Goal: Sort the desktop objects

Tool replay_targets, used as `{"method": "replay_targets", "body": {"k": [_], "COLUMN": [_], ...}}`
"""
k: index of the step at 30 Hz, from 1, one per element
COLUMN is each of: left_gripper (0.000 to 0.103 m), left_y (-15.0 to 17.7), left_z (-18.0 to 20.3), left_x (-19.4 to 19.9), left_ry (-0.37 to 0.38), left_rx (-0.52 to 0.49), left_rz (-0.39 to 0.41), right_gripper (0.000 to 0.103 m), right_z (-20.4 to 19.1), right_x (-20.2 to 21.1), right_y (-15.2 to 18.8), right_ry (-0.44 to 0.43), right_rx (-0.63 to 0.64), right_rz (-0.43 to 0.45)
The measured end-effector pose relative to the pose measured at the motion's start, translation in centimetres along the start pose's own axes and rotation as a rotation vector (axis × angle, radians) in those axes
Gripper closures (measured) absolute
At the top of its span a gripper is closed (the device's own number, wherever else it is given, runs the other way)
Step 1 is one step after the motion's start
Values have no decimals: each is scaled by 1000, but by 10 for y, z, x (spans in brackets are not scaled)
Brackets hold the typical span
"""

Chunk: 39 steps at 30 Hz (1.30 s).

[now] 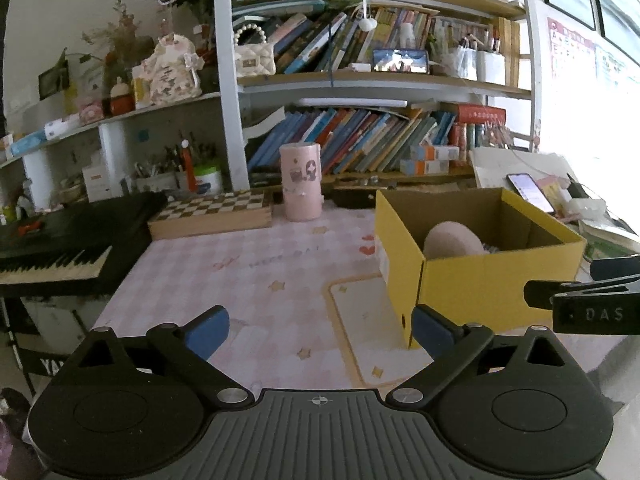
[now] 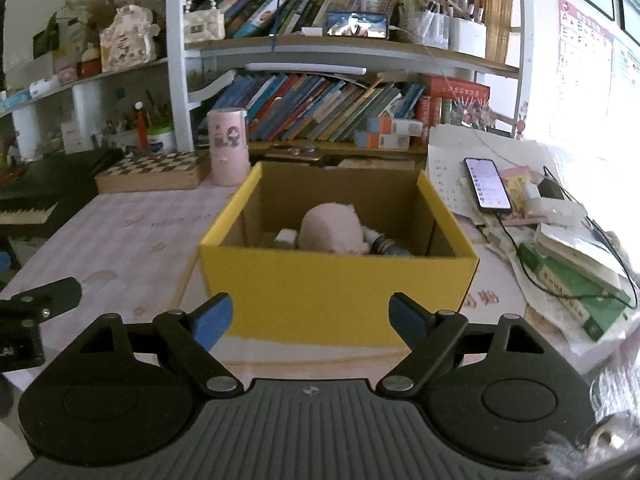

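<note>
Filling the back of both views, a bookshelf (image 1: 360, 80) crowded with leaning books rises behind the desk (image 1: 240, 280), which wears a pink checked cover. At the desk's left edge sits a black keyboard (image 1: 68, 248), with a checkered wooden box (image 1: 210, 212) just beside it and a pink cylinder (image 1: 301, 182) standing upright near the shelf. On the right half of the desk stands a yellow cardboard box (image 2: 340, 292), open at the top; inside it lies a pale pink plush toy (image 2: 334, 232), with a small white block and a grey, blurred item next to it that cannot be made out. To the right of the box, a heap of papers and a green book (image 2: 576, 292) spreads out, and on it rests a phone (image 2: 488, 184) with its screen lit and a cable plugged in. Low in front, the left gripper (image 1: 320, 332) hangs over bare desk cover with its blue pads wide apart and nothing between them. Facing the box's near wall, the right gripper (image 2: 310, 318) likewise has its jaws spread and empty
</note>
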<state>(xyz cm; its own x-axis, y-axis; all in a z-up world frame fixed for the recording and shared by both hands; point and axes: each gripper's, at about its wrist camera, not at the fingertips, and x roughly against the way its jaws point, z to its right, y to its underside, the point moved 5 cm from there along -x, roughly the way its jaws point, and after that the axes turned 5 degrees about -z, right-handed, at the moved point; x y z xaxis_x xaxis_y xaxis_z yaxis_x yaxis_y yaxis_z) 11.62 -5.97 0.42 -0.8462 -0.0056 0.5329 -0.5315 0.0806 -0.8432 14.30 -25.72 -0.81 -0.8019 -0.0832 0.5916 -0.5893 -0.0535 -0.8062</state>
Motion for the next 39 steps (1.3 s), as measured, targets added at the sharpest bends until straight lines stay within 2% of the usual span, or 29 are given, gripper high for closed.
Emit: {"method": "replay_targets", "body": {"k": [8, 15, 23, 31, 39], "left_gripper": [0, 0, 0, 0, 0], "left_y": [28, 49, 68, 83, 86], "left_z": [-17, -26, -28, -26, -27], "left_x": [26, 41, 56, 53, 53], "left_ry": [-19, -58, -37, 7, 20], "left_rx": [22, -6, -46, -33, -17], "left_rz": [-28, -64, -87, -148, -158], "right_gripper": [14, 9, 5, 2, 0], "right_z": [-30, -53, -62, -67, -68], "right_x": [37, 58, 67, 71, 72], "right_y": [37, 65, 87, 101, 104], "right_ry": [32, 51, 47, 63, 68], "right_rx": [-47, -17, -52, -57, -43], "right_rz": [7, 12, -43, -88, -101]}}
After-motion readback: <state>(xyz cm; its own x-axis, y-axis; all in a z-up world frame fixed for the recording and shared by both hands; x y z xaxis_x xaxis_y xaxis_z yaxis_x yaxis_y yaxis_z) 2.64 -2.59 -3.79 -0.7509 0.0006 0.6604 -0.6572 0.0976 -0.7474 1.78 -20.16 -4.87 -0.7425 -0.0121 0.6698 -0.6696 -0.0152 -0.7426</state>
